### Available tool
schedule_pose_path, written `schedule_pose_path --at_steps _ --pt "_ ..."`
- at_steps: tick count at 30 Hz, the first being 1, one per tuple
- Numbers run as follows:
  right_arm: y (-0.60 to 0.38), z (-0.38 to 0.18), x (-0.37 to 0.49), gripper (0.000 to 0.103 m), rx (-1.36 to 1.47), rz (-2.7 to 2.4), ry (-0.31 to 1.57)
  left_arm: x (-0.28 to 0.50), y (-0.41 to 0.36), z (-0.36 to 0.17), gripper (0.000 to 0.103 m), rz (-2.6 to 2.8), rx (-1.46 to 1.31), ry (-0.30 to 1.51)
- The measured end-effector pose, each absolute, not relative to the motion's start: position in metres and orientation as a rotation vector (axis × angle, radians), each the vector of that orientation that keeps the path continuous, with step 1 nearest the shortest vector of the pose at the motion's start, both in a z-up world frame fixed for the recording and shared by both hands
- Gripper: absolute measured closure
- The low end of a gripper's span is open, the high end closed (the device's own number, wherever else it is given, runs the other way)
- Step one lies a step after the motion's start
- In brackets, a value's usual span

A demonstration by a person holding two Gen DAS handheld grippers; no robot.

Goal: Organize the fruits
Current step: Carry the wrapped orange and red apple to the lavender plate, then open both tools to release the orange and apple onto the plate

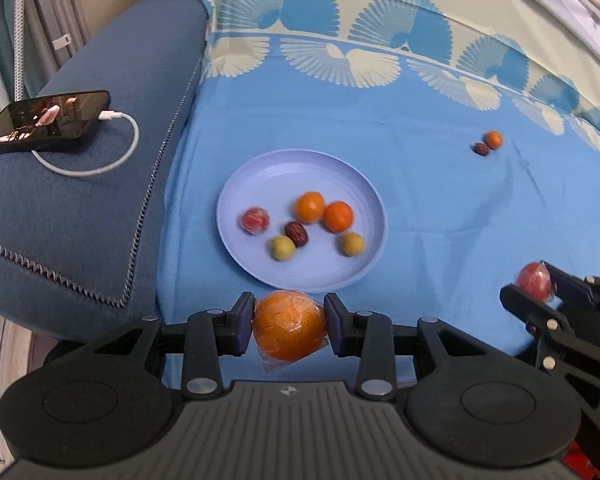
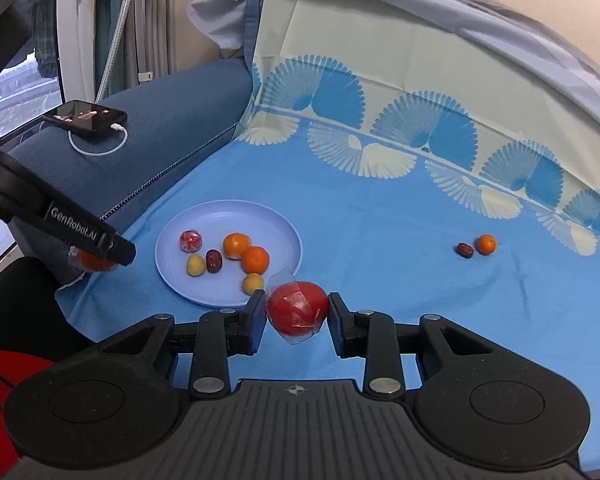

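Right wrist view gives us the only readable writing: "GenRobot.AI" in pale letters along the side of our left gripper, which reaches in from the left, just off the plate's left edge. That gripper is closed on a wrapped orange, both pads pressed against its sides, just short of the near rim of the plate. Our right gripper holds a wrapped tomato at the plate's near right rim; the left pad touches it, while the right pad shows a thin gap, so we cannot tell how firm the hold is. On the pale blue plate lie two small oranges touching each other, a dark date, two yellow-green fruits and a small wrapped red fruit. Its near middle is bare. Well apart to the right, on the blue cloth, a small orange sits just beside another date. Open cloth lies between them and the plate. Left of the plate, the dark blue cushion edges the cloth, carrying a phone with a white cable.
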State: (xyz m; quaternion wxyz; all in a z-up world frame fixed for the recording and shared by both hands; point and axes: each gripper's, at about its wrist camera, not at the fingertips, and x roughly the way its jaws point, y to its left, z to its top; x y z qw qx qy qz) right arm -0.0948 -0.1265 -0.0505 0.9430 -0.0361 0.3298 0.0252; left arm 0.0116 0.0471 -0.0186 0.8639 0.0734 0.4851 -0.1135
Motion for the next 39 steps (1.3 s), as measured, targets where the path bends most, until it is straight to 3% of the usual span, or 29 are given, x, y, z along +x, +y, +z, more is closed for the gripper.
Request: schedule_pose_path --at_steps 28,29,30,32,33,39 --pt "-0.116 -0.146 0.076 0.068 -0.064 0.141 0.871 0.183 0.016 -0.109 0.061 -0.205 0.235 1.125" --pt "-0.116 -0.148 0.078 0.065 -0.065 0.142 0.868 0.185 0.014 -0.109 0.054 -0.205 0.238 1.116" --pt "-0.116 -0.148 0.080 0.049 -0.068 0.143 0.863 0.187 0.013 -0.108 0.029 -0.204 0.245 1.108" --pt "-0.115 -0.145 0.082 0.023 -0.081 0.144 0.847 0.186 0.011 -0.102 0.001 -0.193 0.255 1.079" --pt "-0.115 -0.142 0.080 0.016 -0.092 0.136 0.838 0.183 0.011 -0.097 0.000 -0.186 0.253 1.056" --pt "-0.120 -0.121 0.042 0.007 -0.096 0.118 0.849 0.147 0.023 -0.082 0.000 -0.168 0.266 1.062"
